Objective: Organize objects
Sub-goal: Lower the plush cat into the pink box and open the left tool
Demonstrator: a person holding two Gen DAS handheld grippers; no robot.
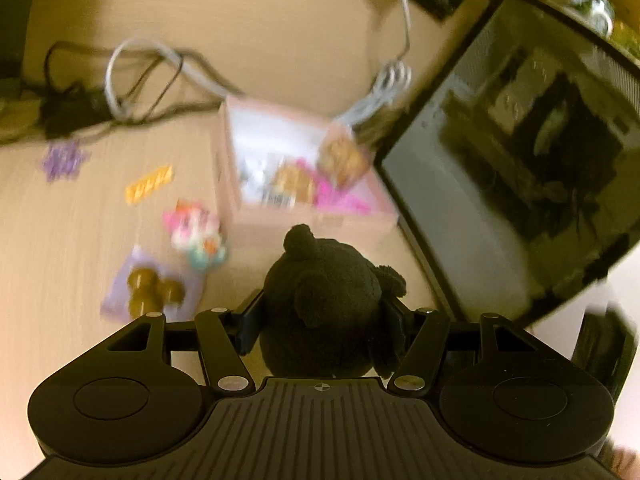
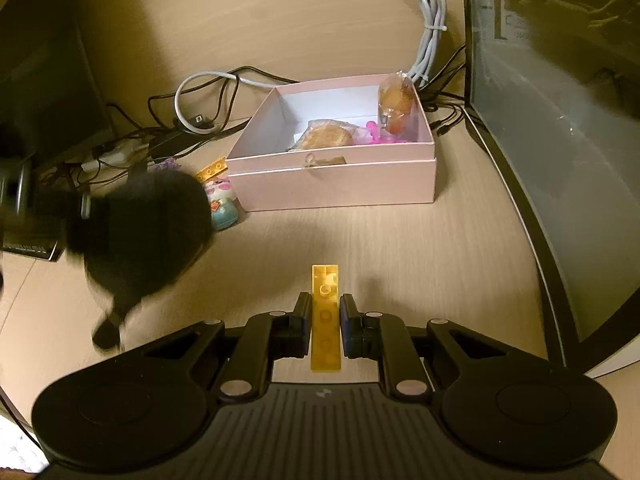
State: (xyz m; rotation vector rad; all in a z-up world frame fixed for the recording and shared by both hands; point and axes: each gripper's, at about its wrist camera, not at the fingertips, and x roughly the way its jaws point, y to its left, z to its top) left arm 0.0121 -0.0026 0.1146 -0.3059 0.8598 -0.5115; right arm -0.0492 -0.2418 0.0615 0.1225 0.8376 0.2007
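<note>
My left gripper (image 1: pixel 322 312) is shut on a black plush toy (image 1: pixel 324 292), held above the desk just in front of the pink box (image 1: pixel 320 222); the same plush toy (image 2: pixel 148 224) shows blurred at the left of the right wrist view. My right gripper (image 2: pixel 325 320) is shut on a yellow flat brick (image 2: pixel 326 312), above the desk a short way in front of the pink box (image 2: pixel 332 184). The box holds wrapped pastries (image 2: pixel 326 136) and a pink item (image 2: pixel 380 136).
On the desk left of the box lie a second yellow brick (image 1: pixel 149 184), a purple piece (image 1: pixel 64 160), a colourful small toy (image 1: pixel 196 236) and a packet of brown sweets (image 1: pixel 154 288). Cables (image 2: pixel 192 108) run behind the box. A dark computer case (image 2: pixel 560 140) stands at the right.
</note>
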